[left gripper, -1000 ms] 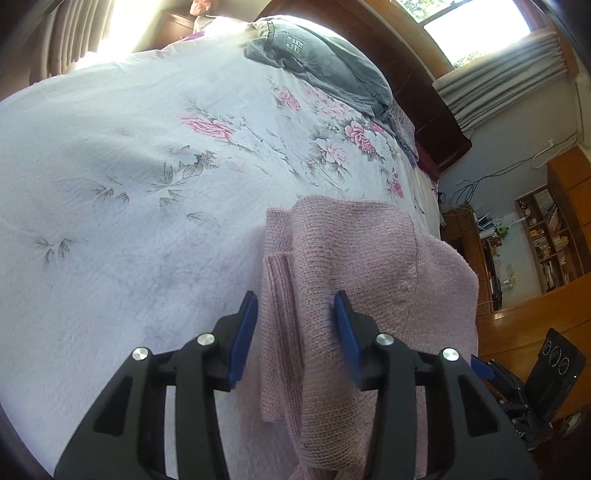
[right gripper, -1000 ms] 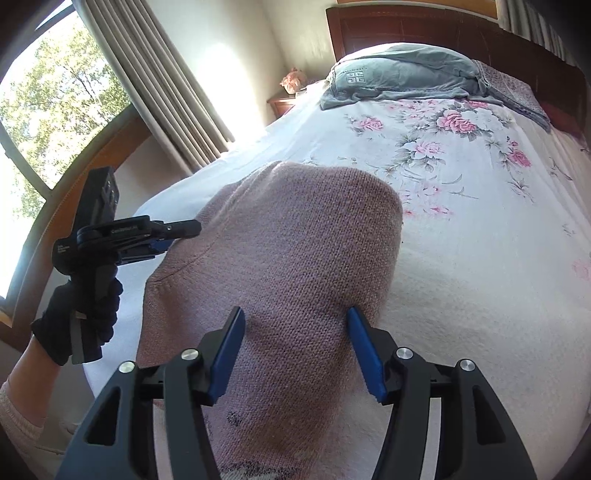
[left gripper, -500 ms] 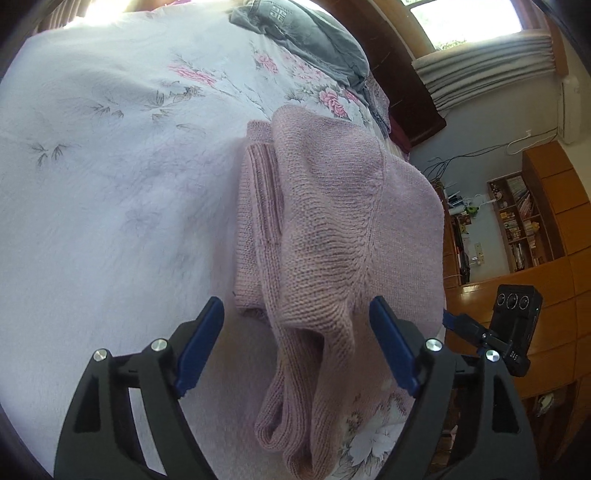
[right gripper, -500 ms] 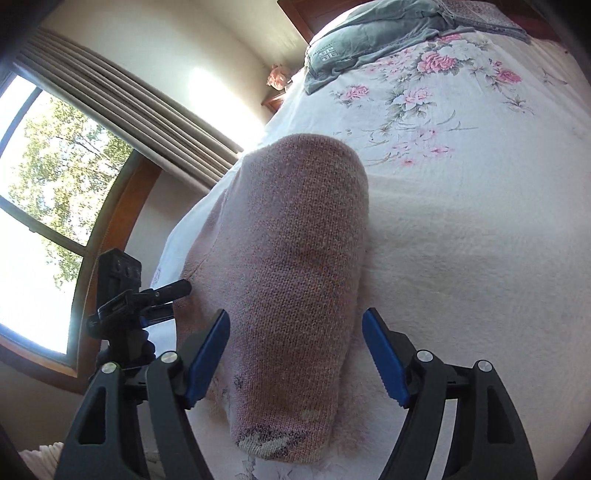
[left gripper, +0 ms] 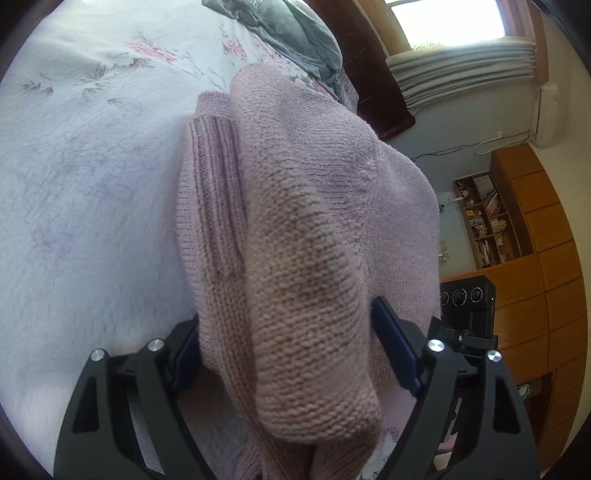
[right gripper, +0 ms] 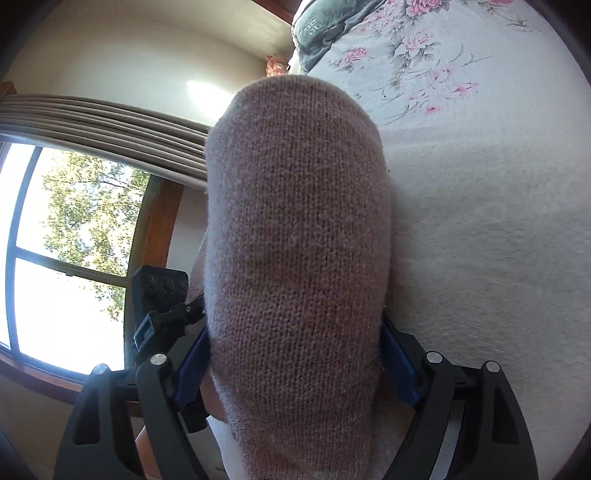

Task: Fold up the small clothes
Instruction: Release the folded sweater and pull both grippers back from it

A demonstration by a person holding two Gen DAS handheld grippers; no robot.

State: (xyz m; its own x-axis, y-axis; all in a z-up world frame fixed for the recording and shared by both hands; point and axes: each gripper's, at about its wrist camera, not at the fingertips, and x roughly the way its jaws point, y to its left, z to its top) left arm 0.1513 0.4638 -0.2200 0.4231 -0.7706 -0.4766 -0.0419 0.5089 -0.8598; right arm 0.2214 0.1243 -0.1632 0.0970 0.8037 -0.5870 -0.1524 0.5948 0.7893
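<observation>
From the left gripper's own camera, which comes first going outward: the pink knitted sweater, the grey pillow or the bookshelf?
1. Pink sweater: between the left gripper fingers, directly ahead.
2. Grey pillow: at the bed's far end, top centre.
3. Bookshelf: against the wall, far right.

— Where does the sweater [left gripper: 303, 229] lie?
— On the bed [left gripper: 85, 192], at its near edge, a thick fold of it between the jaws of the left gripper [left gripper: 295, 354].
— And on the other side?
— Another fold sits between the jaws of the right gripper [right gripper: 295, 362], with the bed to its right and the window [right gripper: 62, 266] to its left.
— What is behind?
— A pillow [left gripper: 291, 29] at the far end of the bed. A bookshelf [left gripper: 487, 221] stands beyond the bed's right edge.
</observation>
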